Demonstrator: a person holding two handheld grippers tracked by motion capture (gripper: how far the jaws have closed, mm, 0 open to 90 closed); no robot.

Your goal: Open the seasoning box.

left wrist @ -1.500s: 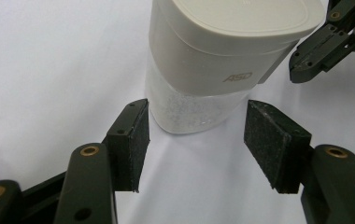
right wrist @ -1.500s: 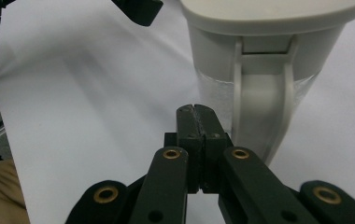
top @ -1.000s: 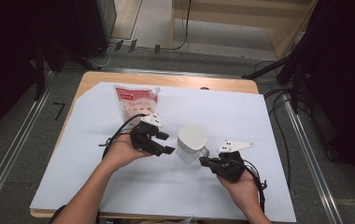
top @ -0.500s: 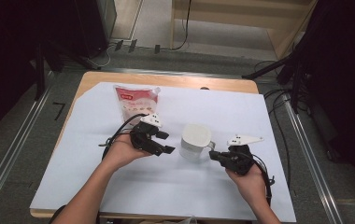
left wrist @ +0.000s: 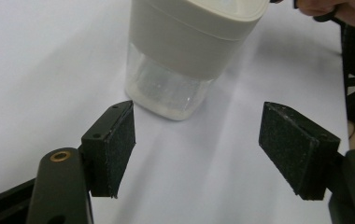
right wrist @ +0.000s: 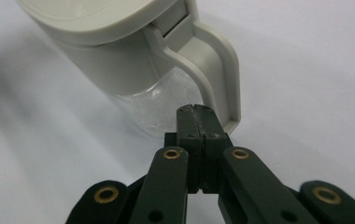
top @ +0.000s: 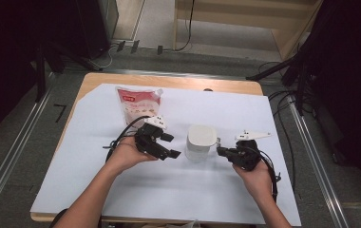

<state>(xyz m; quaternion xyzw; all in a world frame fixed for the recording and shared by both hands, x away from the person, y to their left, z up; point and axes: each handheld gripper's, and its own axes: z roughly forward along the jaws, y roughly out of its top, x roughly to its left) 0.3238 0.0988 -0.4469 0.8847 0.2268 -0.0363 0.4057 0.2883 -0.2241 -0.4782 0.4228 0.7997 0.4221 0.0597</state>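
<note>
1. White sheet point(top: 121, 190) spread over the wooden table point(top: 93, 80), running wide left to right; printed pouch point(top: 138, 102) lying flat toward the far left.
2. Sitting upright near the sheet's middle, between the two hands: lidded jug point(top: 200, 142), grey lid above a clear body, long axis vertical, handle point(right wrist: 215, 65) facing right.
3. Coming in from the left, left gripper point(top: 166, 147) aimed rightward at the jug, just beside it and apart from it. Jaws spread wide in the left gripper view, holding nothing, pads point(left wrist: 119, 144) framing the jug's clear base point(left wrist: 166, 93) straight ahead.
4. On the right, right gripper point(top: 222, 151) pointing leftward, tip close against the handle side. Jaws pressed together in the right gripper view, nothing between them, closed tip right at the lower end of the handle; touching or just short of it, cannot tell.
5. Key relation, as a judgement: jug directly between both tools, handle toward the right one, so right hand nearer; jaws would need to part before taking that handle.
</note>
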